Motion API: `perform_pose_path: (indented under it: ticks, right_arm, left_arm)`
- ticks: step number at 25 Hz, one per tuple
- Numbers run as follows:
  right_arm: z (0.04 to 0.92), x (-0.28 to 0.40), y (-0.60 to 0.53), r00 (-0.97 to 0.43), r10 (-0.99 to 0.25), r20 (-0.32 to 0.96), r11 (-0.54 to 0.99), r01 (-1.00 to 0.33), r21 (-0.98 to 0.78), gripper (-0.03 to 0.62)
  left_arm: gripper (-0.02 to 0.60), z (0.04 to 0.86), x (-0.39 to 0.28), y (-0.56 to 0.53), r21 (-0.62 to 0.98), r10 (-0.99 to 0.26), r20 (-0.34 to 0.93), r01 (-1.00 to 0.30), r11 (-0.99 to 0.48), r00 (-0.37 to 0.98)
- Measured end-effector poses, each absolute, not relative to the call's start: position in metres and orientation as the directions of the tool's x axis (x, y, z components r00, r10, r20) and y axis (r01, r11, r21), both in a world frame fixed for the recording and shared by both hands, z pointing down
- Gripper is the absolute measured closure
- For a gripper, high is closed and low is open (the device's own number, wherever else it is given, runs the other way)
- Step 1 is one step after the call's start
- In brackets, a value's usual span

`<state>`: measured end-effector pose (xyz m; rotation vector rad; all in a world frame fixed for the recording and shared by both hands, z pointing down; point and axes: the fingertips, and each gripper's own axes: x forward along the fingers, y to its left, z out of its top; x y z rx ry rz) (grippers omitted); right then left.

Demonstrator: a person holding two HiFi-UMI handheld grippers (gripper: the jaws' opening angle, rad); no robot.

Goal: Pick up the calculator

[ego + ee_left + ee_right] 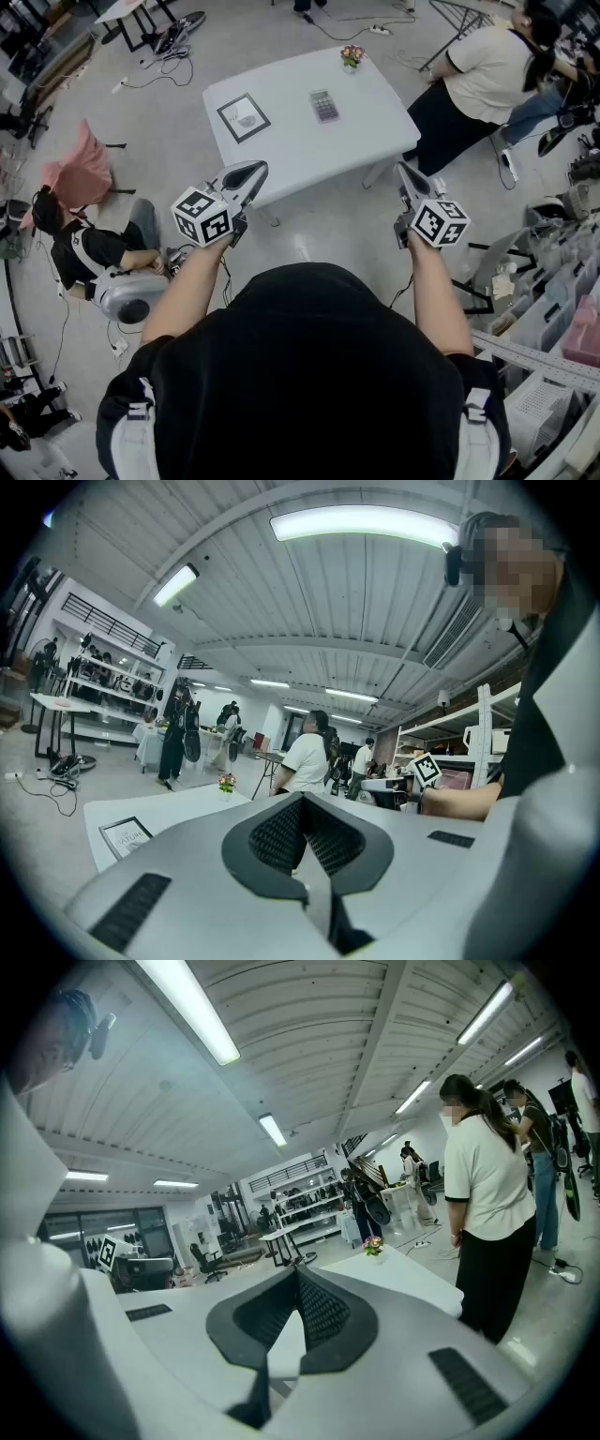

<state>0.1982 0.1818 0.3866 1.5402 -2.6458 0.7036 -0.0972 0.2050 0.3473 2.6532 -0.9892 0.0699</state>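
Observation:
The calculator, grey with dark keys, lies flat on the white table near its far right part. It does not show in either gripper view. My left gripper hangs above the floor just short of the table's near edge. Its jaws are shut with nothing between them. My right gripper is level with it off the table's near right corner, also shut and empty. Both point toward the table, about a table's depth from the calculator.
A framed picture lies at the table's left and a small flower pot at its far edge. A person in a white top stands right of the table. Another person sits on the floor left. Shelving lines the right.

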Motion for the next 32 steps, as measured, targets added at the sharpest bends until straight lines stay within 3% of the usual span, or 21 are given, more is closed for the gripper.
perform_pose_path:
  ticks: [19, 32]
  right_arm:
    - [0.406, 0.255, 0.181, -0.570, -0.797, 0.200, 0.450, -0.781, -0.433, 0.583]
    - [0.401, 0.251, 0.188, -0.595, -0.775, 0.214, 0.486, -0.777, -0.401, 0.543]
  left_arm:
    - [0.565, 0.362, -0.036, 0.213, 0.303, -0.656, 0.173, -0.673, -0.675, 0.735]
    - [0.565, 0.355, -0.021, 0.214, 0.288, -0.666, 0.163, -0.681, -0.674, 0.728]
